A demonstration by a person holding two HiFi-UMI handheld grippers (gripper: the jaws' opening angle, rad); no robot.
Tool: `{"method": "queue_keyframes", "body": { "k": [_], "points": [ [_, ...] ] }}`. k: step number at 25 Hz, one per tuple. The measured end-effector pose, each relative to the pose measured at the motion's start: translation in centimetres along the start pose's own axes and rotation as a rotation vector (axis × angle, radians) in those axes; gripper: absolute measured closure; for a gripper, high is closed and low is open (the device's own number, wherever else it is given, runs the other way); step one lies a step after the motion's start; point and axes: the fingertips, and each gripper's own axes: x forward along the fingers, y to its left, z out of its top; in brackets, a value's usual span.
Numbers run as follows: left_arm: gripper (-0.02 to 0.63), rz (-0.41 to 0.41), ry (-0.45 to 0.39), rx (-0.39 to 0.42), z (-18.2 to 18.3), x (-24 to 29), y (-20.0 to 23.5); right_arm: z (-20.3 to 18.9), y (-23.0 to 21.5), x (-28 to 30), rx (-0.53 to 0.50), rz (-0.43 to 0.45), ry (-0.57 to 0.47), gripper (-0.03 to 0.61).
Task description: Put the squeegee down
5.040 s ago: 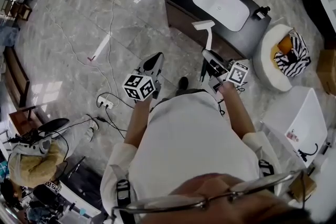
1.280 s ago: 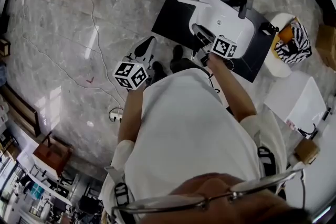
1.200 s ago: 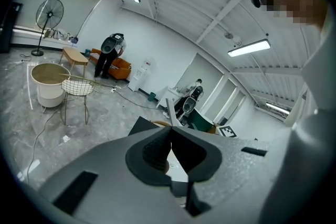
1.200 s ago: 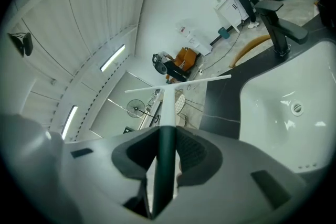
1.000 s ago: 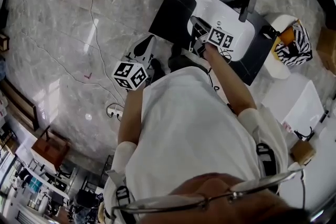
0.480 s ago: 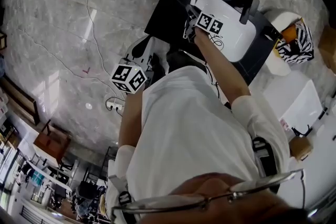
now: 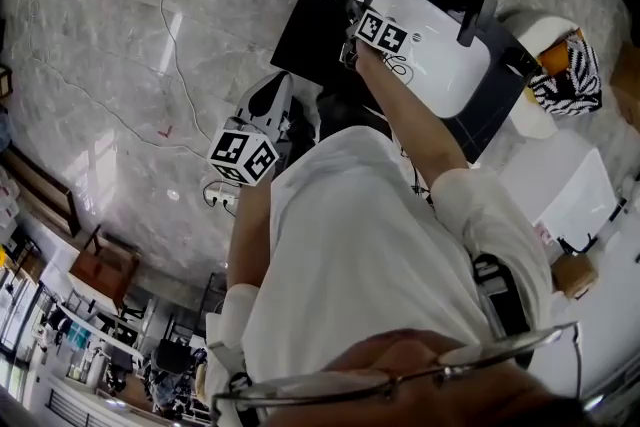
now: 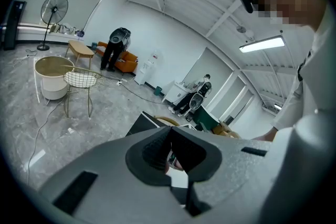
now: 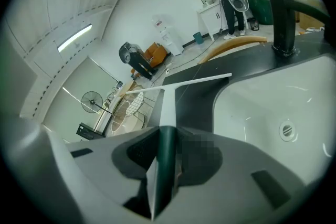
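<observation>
1 squeegee (image 9: pixel 167 107) in right gripper (image 9: pixel 169 135).

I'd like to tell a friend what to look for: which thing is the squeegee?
Find the black vanity counter with its white basin. Over the counter's bare black part beside the basin, the right claw grips the squeegee: the only T-shaped tool, a thin white bar on a white stem with a dark green handle.

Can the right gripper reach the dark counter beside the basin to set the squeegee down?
Probably yes. The right gripper, jaws shut on the squeegee handle, holds its blade over the dark counter beside the basin. Nothing shows in between.
</observation>
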Motion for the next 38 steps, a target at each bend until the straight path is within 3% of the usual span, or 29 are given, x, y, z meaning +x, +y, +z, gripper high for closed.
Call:
{"method": "queue_keyframes", "body": {
  "k": [15,18,23,38],
  "points": [
    [0.609,0.029,0.032,-0.015,-1.2,1.0,1.4,-1.1,-1.3,2.3,-0.014,-0.029,0.04,0.467],
    [0.609,0.033,0.036,-0.014,-1.4,1.1,1.4,-1.6,-0.9,2.6,-0.017,0.016,0.066,0.372],
    [0.609,0.033,0.039,-0.007,-1.6,1.0,1.1,-1.7,-0.2,2.0,-0.074,0.062,0.078,0.325],
    [0.609,-0.046,0.039,0.055,-0.9,-1.2,0.4,-0.2,3.5,-4.2,-0.283,0.096,-0.009,0.38]
  ]
}}
